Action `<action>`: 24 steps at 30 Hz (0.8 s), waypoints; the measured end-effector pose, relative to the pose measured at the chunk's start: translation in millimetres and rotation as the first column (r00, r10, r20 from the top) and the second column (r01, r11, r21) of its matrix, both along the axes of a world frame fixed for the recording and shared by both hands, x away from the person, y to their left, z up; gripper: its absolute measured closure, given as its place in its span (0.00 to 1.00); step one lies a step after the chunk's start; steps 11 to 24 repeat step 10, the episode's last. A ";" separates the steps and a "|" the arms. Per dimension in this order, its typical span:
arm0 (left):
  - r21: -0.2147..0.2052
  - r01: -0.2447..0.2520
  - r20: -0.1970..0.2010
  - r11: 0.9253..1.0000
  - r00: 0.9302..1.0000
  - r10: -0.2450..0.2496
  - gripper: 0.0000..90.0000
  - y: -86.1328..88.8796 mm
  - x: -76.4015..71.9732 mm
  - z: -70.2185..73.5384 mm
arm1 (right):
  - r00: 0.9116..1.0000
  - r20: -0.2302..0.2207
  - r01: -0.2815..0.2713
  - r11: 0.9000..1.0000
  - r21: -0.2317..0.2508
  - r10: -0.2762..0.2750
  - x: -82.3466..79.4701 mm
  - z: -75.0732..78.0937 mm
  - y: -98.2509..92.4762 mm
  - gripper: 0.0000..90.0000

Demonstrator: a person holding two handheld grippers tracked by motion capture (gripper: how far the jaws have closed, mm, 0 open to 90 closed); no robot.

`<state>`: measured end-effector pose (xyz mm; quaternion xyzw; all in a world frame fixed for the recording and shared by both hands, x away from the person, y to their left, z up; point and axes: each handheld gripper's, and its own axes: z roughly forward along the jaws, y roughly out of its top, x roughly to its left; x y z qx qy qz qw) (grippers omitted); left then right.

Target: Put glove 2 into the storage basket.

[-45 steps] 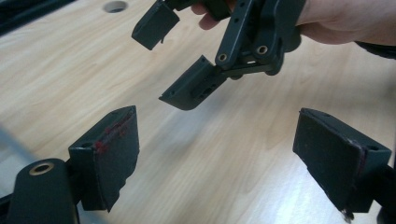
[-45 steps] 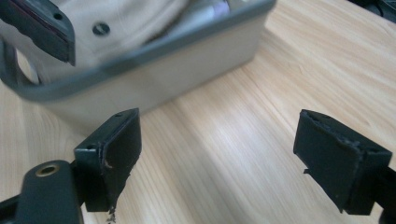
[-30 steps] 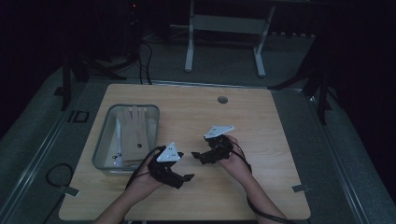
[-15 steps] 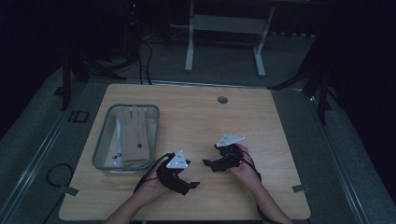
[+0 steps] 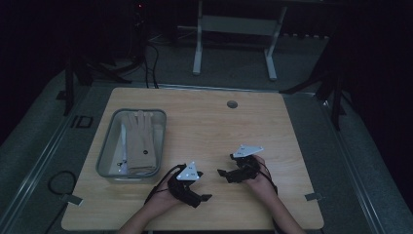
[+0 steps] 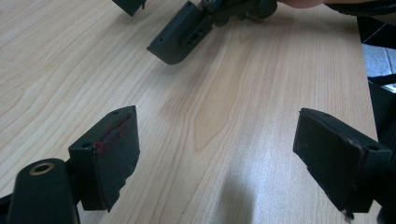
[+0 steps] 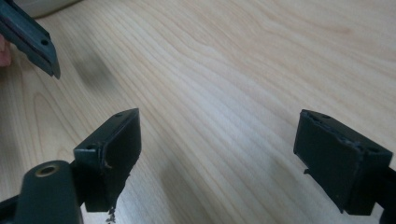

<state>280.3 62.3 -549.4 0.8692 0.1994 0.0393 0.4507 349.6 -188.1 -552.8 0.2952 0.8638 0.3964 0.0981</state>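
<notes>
My left gripper (image 5: 201, 185) rests low over the near part of the wooden table (image 5: 214, 126), held in a hand, with its jaws pointing right. In the left gripper view the left gripper (image 6: 219, 149) is open wide over bare wood. My right gripper (image 5: 225, 165) sits just to its right, jaws pointing left at it. The right gripper (image 7: 217, 154) is also open, with bare wood between its jaws. The two grippers face each other a short gap apart. Beige gloves (image 5: 140, 141) lie flat in a clear bin (image 5: 104, 163) at the table's left.
A round cable hole (image 5: 232, 104) sits near the table's far edge. Beyond the table stands a white metal frame (image 5: 234, 29) on the dark floor. Cables trail off the left side. The room is dim.
Both hands have drawn back toward the near edge and drifted slightly right. The grippers stay open and facing each other. The gloves and bin have not moved.
</notes>
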 end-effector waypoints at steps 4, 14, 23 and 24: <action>-0.001 0.001 0.001 1.000 1.000 -0.001 0.16 0.0 -0.1 -2.3 | 1.000 0.006 0.012 1.000 -0.007 -0.012 0.1 -2.7 -3.1 0.17; -0.010 -0.003 0.006 1.000 1.000 0.003 0.16 1.8 -0.1 -3.0 | 0.999 0.012 0.035 0.999 0.016 -0.035 2.2 -4.7 -6.6 0.17; -0.010 -0.003 0.006 1.000 1.000 0.003 0.16 1.8 -0.1 -3.0 | 0.999 0.012 0.035 0.999 0.016 -0.035 2.2 -4.7 -6.6 0.17; -0.010 -0.003 0.006 1.000 1.000 0.003 0.16 1.8 -0.1 -3.0 | 0.999 0.012 0.035 0.999 0.016 -0.035 2.2 -4.7 -6.6 0.17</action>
